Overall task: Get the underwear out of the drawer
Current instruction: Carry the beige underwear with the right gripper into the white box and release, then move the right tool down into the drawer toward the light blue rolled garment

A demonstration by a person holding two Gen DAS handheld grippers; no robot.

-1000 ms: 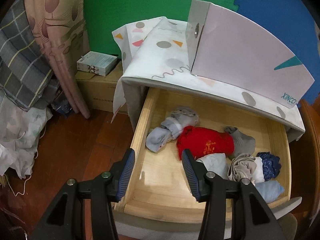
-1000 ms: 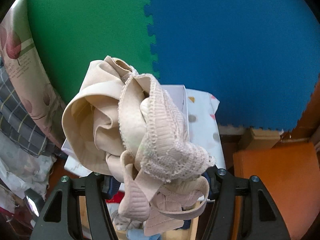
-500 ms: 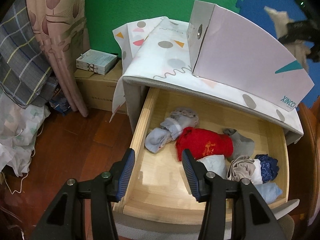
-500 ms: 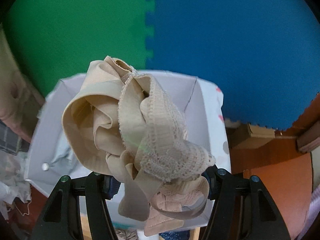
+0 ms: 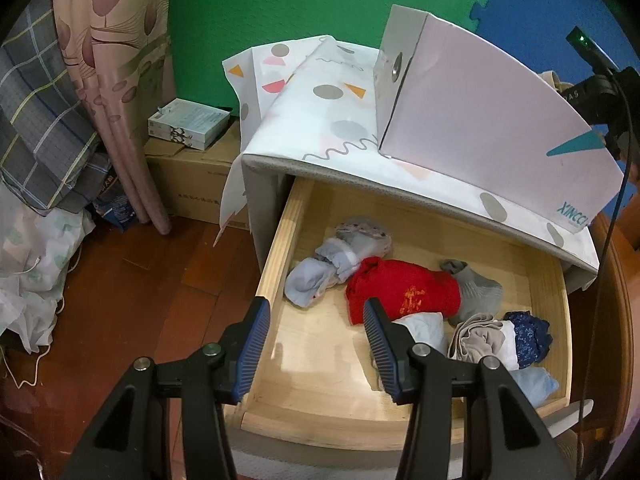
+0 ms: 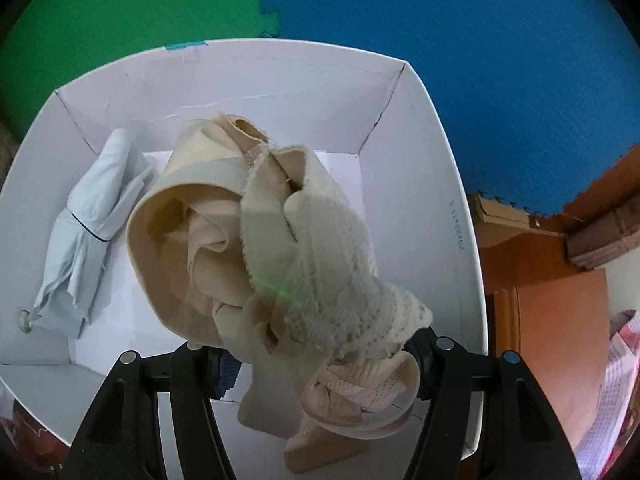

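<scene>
My right gripper (image 6: 320,364) is shut on beige lace underwear (image 6: 256,256) and holds it above the open white box (image 6: 400,128), where a pale blue garment (image 6: 84,240) lies at the left. My left gripper (image 5: 316,344) is open and empty, hovering over the front left of the open wooden drawer (image 5: 280,240). In the drawer lie a red garment (image 5: 404,288), light blue rolled pieces (image 5: 316,272), grey socks (image 5: 476,284) and a beige, white and navy bundle (image 5: 500,340). The right gripper's body (image 5: 600,88) shows behind the box (image 5: 480,120).
The box stands on the cabinet top, covered by a patterned cloth (image 5: 320,100). A curtain (image 5: 108,80), a cardboard carton (image 5: 188,184) with small boxes (image 5: 188,124), and bedding (image 5: 32,240) sit to the left on the wooden floor.
My right gripper has carried the beige underwear forward and over the white box, which now fills its view. My left gripper has stayed over the drawer.
</scene>
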